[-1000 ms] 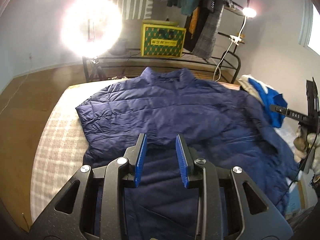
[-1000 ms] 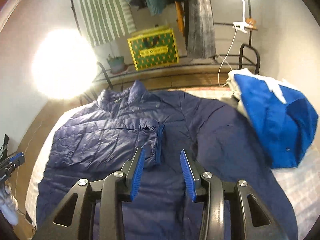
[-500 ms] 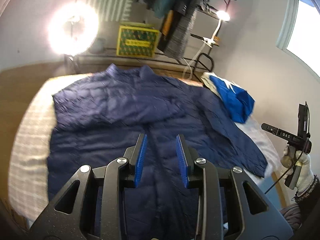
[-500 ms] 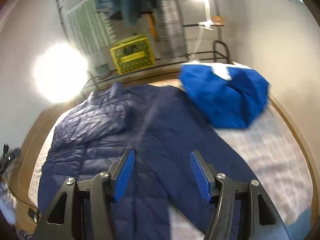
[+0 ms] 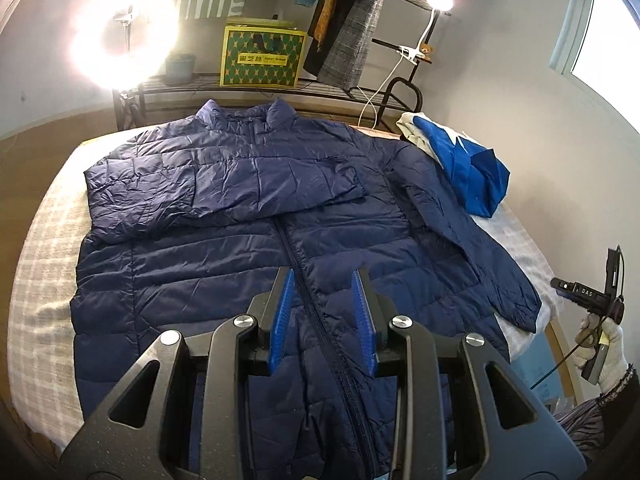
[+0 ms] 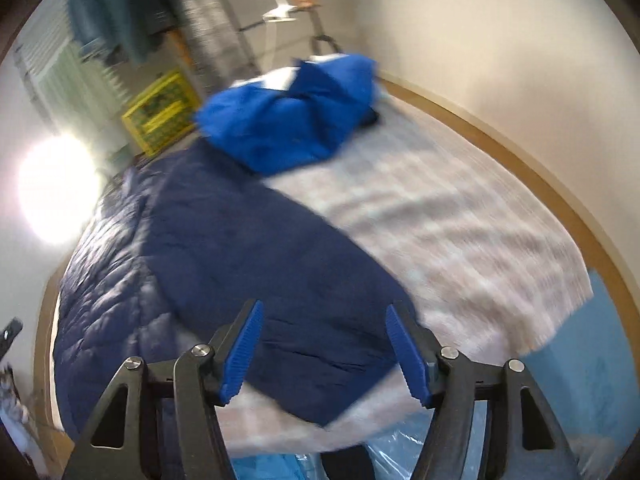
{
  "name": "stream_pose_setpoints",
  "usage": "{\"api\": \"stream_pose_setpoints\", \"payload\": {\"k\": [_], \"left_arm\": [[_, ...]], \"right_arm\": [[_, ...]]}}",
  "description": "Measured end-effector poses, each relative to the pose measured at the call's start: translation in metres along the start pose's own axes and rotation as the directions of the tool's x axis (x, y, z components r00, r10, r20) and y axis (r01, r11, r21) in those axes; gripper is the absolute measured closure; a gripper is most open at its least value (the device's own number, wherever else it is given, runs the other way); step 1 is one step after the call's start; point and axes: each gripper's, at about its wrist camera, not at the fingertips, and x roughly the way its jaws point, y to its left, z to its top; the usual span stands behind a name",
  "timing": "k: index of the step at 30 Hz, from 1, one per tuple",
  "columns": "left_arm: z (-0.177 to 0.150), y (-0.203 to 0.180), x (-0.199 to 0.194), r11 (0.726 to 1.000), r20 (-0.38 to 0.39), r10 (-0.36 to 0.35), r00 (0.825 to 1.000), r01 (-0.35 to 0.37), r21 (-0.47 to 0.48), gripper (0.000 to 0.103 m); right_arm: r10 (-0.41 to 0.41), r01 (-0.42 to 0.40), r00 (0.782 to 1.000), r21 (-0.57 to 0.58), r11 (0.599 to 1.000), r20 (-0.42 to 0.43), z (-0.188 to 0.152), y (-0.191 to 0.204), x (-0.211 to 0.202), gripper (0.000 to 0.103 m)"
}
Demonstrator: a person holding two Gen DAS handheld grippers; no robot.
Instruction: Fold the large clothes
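A: Both tongs spread, gripping nothing: left gripper [image 5: 323, 312] over the navy jacket [image 5: 224, 248], right gripper [image 6: 323, 354] above its sleeve [image 6: 280, 280].
B: Jacket's flat on the checked bed [image 6: 440, 216], beside a blue garment [image 6: 296, 116].

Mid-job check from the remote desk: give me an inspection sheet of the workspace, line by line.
Surface: bed with checked cover, mostly under the jacket.
Job's things: navy puffer jacket lies flat, zipped, collar at the far end; one sleeve folded across the chest, the other sleeve lying out toward the bed edge.
Clutter: blue-and-white garment bunched at the far corner.
Grippers: left hand-held gripper open above the zip; right hand-held gripper open wide over the outstretched sleeve's cuff; neither holds cloth.
Cables: white lamp cord hangs by the rack; a thin black cable trails from the right hand-held gripper.
Surroundings: ring light, yellow-green box, hanging clothes, window.
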Motion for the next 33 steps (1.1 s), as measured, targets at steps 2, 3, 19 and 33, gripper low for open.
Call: {"api": "stream_pose_setpoints", "payload": {"k": [2,3,19,33], "left_arm": [[0.0,0.003,0.0,1.0,-0.004,-0.012,1.0,0.012,-0.017,0.073],[0.0,0.005,0.0,1.0,-0.005,-0.016,1.0,0.016,-0.024,0.073],[-0.003,0.018,0.001,0.996,-0.015,-0.001,1.0,0.0,-0.091,0.073],[0.0,0.023,0.0,0.996,-0.01,0.012,1.0,-0.013,-0.091,0.073]], "right_arm": [[0.008,-0.007,1.0,0.052,0.999,-0.014,-0.002,-0.017,0.005,0.036],[0.014,-0.011,1.0,0.089,0.996,-0.026,-0.003,-0.028,0.01,0.036],[0.057,-0.017,0.989,0.275,0.961,-0.14,-0.026,-0.044,0.053,0.051],[0.078,-0.062,0.995,0.238,0.969,-0.061,-0.014,-0.04,0.036,0.101]]}}
